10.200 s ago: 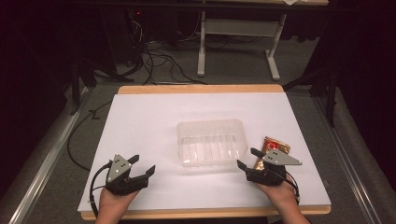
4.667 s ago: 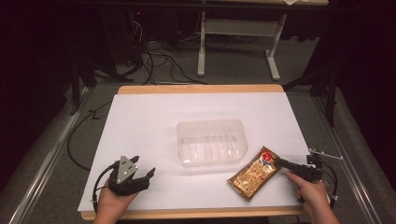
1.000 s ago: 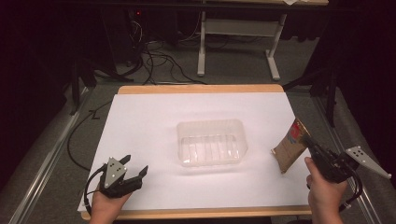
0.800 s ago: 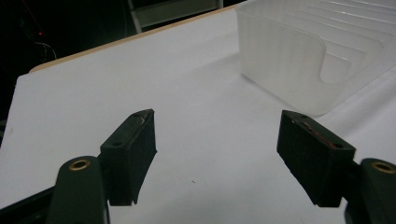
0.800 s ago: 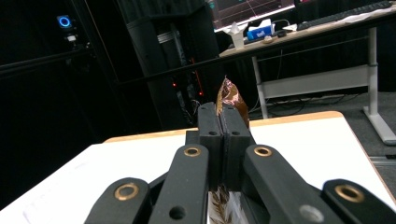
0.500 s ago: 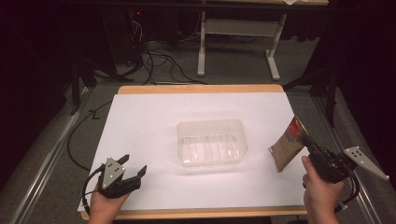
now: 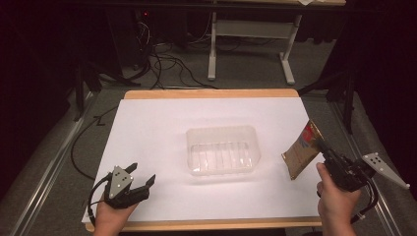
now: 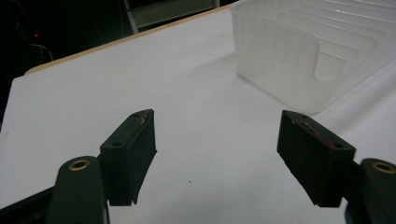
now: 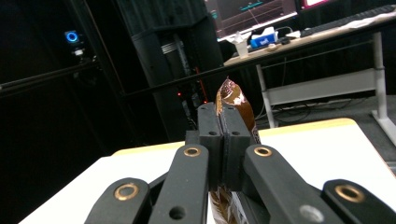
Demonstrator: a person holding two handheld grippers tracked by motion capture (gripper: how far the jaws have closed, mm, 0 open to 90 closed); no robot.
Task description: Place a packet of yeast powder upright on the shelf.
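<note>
- Table [image 7: 147, 128], white top; clear plastic tray [image 7: 222, 150] at centre, nothing in it.
- Right gripper [image 7: 328, 156] at the tray's 3 o'clock, over the table's right edge; jaws clamped tight on a brown snack packet [image 7: 301, 150].
- Packet lifted clear of the table, tilted, apart from the tray. In the right gripper view its end [image 9: 232, 100] sticks up past the closed jaws.
- Left gripper [image 7: 142, 178] at the tray's 7 o'clock, near the front edge; jaws spread wide, holding nothing, low over bare table, tray corner [image 8: 303, 51] ahead.

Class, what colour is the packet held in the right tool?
Mostly golden brown, with a red and white patch near its top; the packet shows best in the high view.
</note>
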